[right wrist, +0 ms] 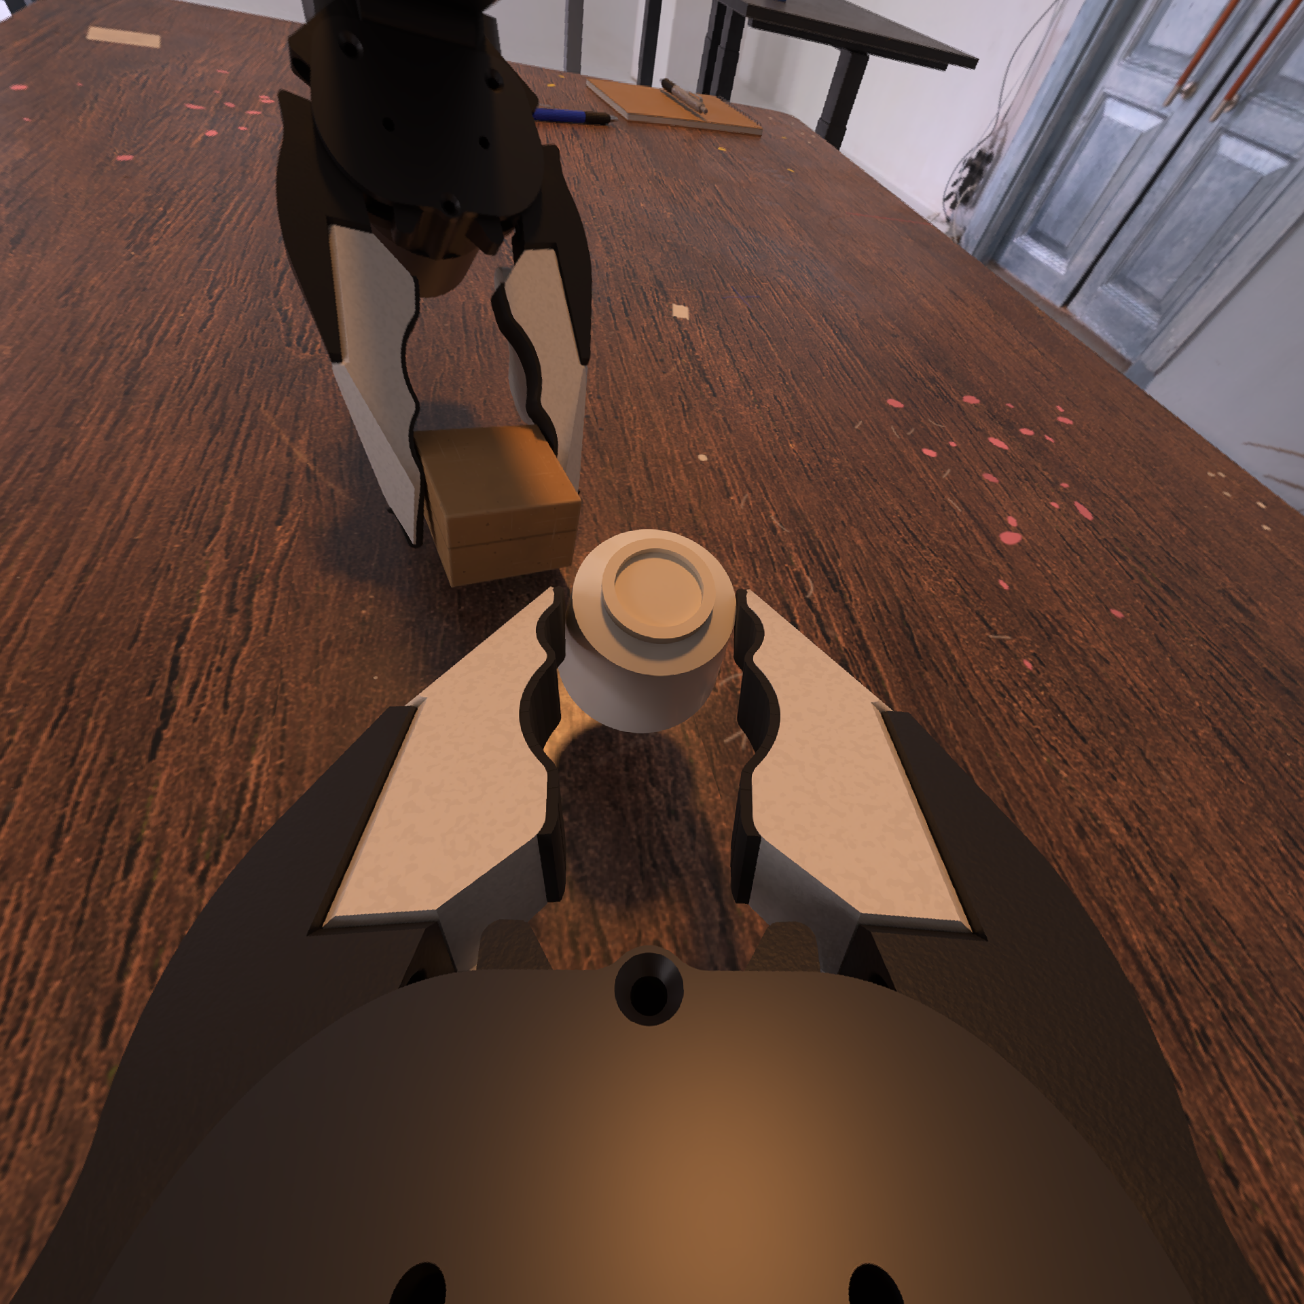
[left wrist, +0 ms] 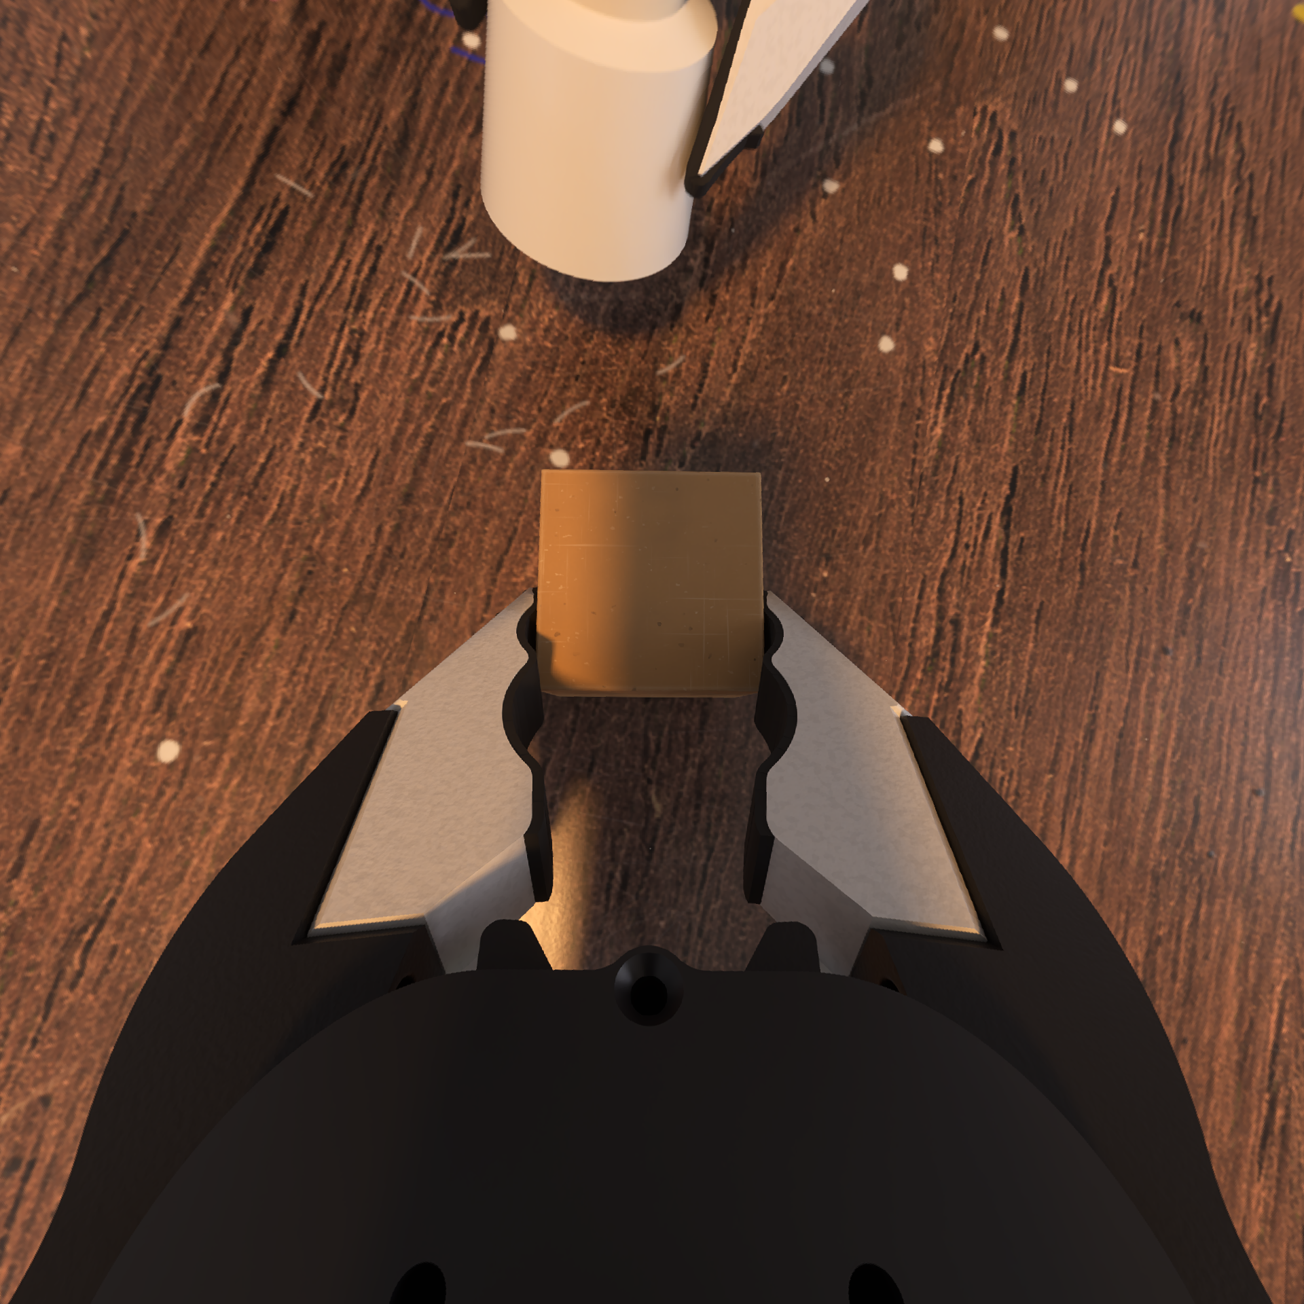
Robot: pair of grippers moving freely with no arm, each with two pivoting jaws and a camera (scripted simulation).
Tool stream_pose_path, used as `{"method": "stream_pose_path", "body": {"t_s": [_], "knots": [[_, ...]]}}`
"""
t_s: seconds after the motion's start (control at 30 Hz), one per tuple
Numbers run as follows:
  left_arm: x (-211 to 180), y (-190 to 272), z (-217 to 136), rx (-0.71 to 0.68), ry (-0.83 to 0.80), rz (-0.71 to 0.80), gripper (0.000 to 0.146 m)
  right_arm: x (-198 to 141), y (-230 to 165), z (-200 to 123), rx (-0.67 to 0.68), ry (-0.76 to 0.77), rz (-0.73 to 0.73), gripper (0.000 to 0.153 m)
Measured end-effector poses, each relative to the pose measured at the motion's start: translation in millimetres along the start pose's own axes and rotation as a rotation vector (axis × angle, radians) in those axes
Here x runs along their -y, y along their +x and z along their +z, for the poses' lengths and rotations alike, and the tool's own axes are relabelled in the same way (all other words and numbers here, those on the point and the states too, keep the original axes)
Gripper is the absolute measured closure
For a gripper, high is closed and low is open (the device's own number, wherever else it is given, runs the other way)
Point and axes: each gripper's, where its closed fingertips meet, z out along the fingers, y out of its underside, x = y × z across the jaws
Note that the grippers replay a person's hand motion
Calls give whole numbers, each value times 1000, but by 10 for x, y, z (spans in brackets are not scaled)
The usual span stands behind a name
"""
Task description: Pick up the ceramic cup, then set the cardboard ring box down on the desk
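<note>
My left gripper (left wrist: 649, 621) is shut on the brown cardboard ring box (left wrist: 649, 586), gripping its near end by the fingertips. In the right wrist view the left gripper (right wrist: 494, 494) points down and holds the box (right wrist: 501, 494) at the wooden desk (right wrist: 917, 296); I cannot tell if the box touches it. My right gripper (right wrist: 649, 607) is shut on the cream ceramic cup (right wrist: 642, 663), which is upside down with its foot ring up. The cup hangs just above its shadow. The cup (left wrist: 586, 141) also shows ahead of the box in the left wrist view, with a right finger (left wrist: 762, 70) beside it.
A brown notebook (right wrist: 670, 106) with a pen on it and a blue pen (right wrist: 571, 116) lie at the far desk edge. A black table (right wrist: 847, 28) and a grey-blue door (right wrist: 1164, 176) stand beyond. The desk's right edge runs diagonally.
</note>
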Motion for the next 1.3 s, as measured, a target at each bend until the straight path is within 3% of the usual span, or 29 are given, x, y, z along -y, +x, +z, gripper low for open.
{"method": "stream_pose_path", "body": {"t_s": [0.7,1.3], "knots": [[19,-42,121,29,-17,52,87,240,-273,78,79,62,-52,105],[100,-9,233,22,-14,93,87,208,-361,101,107,28,-95,105]]}}
